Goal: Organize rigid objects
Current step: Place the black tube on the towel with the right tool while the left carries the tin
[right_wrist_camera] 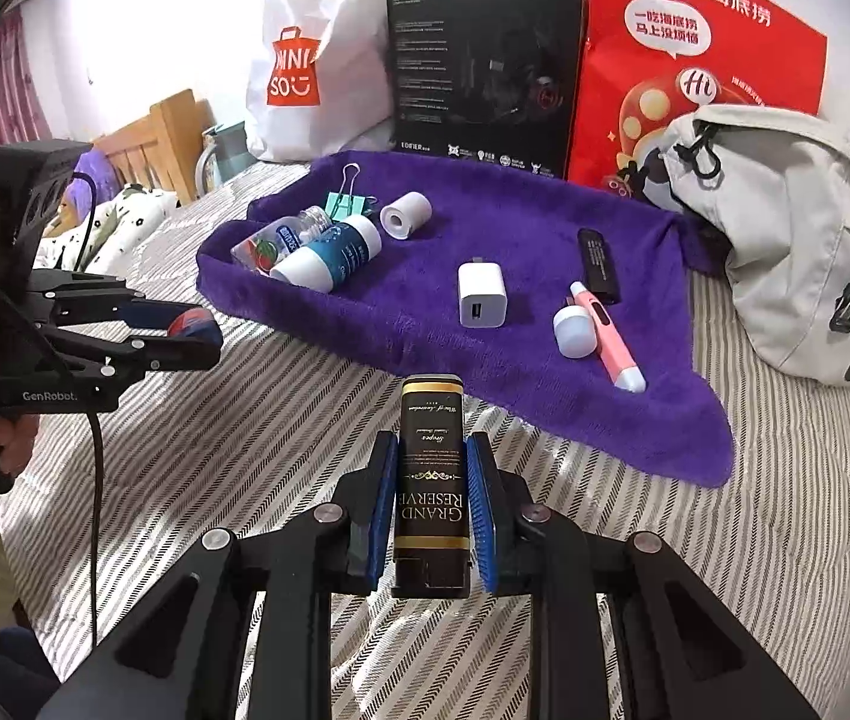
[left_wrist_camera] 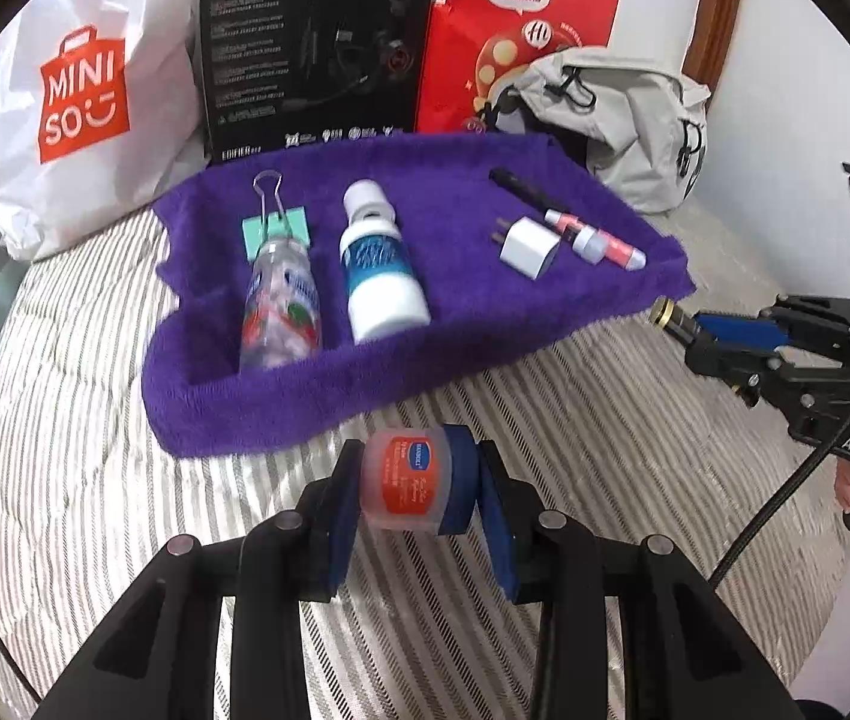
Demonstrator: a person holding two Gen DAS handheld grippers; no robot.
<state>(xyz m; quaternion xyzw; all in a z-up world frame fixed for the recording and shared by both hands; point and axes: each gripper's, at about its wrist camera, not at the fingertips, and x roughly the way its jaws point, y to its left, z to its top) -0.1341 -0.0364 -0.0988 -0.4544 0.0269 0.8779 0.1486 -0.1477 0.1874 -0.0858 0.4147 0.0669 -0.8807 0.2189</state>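
Right, nearest me in the right wrist view, my right tongs point(right_wrist_camera: 429, 501) are closed on a black box point(right_wrist_camera: 429, 480) printed "GRAND RESERVE", gripped by its long sides between the blue pads point(right_wrist_camera: 381, 501) and pointing toward 12 o'clock over the striped bed cover point(right_wrist_camera: 245, 456). In the left wrist view my left tongs point(left_wrist_camera: 419, 483) are clamped on a small jar point(left_wrist_camera: 410, 480) with an orange label and blue lid, held sideways above the same bedding. The left gripper shows at 9 o'clock in the right view, a hand point(right_wrist_camera: 5, 438) on its handle. Beyond both lies the purple towel point(right_wrist_camera: 413, 312) spread on the bed. On it, at roughly 12 o'clock, sits a white charger plug point(right_wrist_camera: 480, 295); toward 1 o'clock a pink pen point(right_wrist_camera: 604, 330) touches a small white cap point(right_wrist_camera: 574, 330), with a black stick point(right_wrist_camera: 598, 264) just behind. Toward 11 o'clock a white-and-teal bottle point(right_wrist_camera: 335, 255) lies beside a clear bottle point(right_wrist_camera: 281, 240), a mint binder clip point(right_wrist_camera: 348, 198) behind them and a white roll point(right_wrist_camera: 405, 213) near. Farthest back stand a white MINISO bag point(right_wrist_camera: 311, 60), a black headset box point(right_wrist_camera: 484, 66), a red paper bag point(right_wrist_camera: 694, 48), and a grey backpack point(right_wrist_camera: 784, 228) at 2 o'clock.
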